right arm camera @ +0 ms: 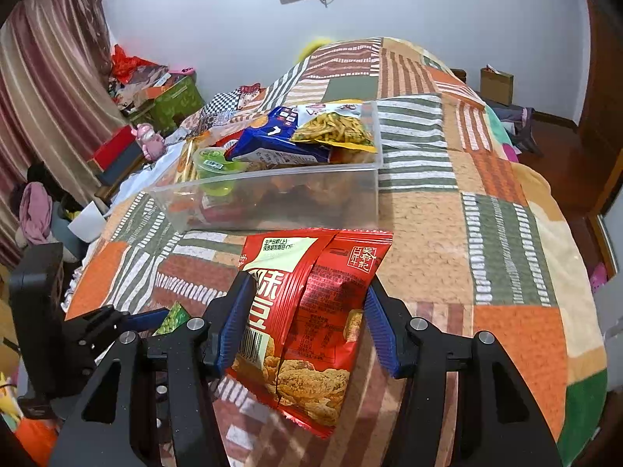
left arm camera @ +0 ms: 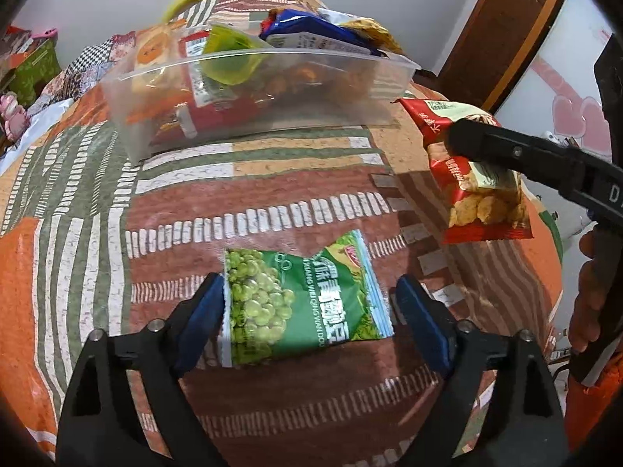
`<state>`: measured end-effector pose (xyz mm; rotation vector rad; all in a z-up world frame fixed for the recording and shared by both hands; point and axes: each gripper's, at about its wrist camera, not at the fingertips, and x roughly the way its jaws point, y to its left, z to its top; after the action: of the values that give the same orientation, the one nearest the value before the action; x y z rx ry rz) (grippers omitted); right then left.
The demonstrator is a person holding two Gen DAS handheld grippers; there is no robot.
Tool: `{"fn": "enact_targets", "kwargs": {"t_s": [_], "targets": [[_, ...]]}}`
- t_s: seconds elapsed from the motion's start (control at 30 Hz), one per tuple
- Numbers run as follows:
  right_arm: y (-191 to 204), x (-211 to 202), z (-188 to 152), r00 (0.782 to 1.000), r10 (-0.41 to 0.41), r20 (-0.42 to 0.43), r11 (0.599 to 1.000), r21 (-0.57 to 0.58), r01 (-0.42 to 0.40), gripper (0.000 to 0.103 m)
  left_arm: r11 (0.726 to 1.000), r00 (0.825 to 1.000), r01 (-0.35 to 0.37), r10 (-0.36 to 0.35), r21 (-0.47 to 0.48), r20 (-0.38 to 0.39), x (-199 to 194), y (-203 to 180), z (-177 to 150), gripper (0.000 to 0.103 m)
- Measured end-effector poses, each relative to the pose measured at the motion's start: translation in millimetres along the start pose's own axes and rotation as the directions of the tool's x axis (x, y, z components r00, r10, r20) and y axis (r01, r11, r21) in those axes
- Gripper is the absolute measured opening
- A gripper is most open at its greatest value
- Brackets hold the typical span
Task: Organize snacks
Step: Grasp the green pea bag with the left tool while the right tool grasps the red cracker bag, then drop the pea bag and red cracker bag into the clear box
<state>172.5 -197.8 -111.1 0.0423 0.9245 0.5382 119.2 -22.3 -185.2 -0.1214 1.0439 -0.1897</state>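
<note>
snacks: green packet [left arm camera: 300, 307] on quilt [left arm camera: 78, 280]
left gripper [left arm camera: 309, 307]: spread around it
right gripper [right arm camera: 307, 307]: pinching red packet [right arm camera: 307, 319]

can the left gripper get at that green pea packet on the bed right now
Probably yes. The left gripper is open with its fingers either side of the green pea packet, which lies flat on the quilt. Nothing covers it; the right gripper holds the red snack bag off to the side.
</note>
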Motion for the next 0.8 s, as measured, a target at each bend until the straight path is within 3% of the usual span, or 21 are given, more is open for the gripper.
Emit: {"fn": "enact_targets", "kwargs": {"t_s": [0.1,0.17,0.3,0.53,0.8], "targets": [[-1.7,-2.1,-2.3,1.0,0.009,0.003,1.0,0.009,-0.009,0.053,1.0,1.0,-0.016,0.016,0.004,0.009,3.5,-0.8,-1.4,0.089],[-0.6,-3.6,-2.1,1.0,0.014,0.008,1.0,0.008,-0.014,0.053,1.0,0.999,-0.028,0.028,-0.004,0.024,3.0,-0.6,-0.6,0.078],[1.6,-6.3,-0.9,0.999,0.025,0.021,1.0,0.004,-0.025,0.053,0.999,0.999,-0.005,0.006,-0.039,0.038,-5.3,11.2,-1.0,0.067],[8.5,-7.1,6.9,0.998,0.044,0.043,0.999,-0.006,-0.044,0.053,0.996,0.995,-0.028,0.036,-0.083,0.098,-22.9,36.2,13.5,0.064],[19.2,-5.6,31.7,0.994,0.056,0.089,0.998,-0.029,-0.054,0.053,0.993,0.973,-0.047,0.07,-0.108,0.219,-55.6,51.5,53.6,0.064]]}}
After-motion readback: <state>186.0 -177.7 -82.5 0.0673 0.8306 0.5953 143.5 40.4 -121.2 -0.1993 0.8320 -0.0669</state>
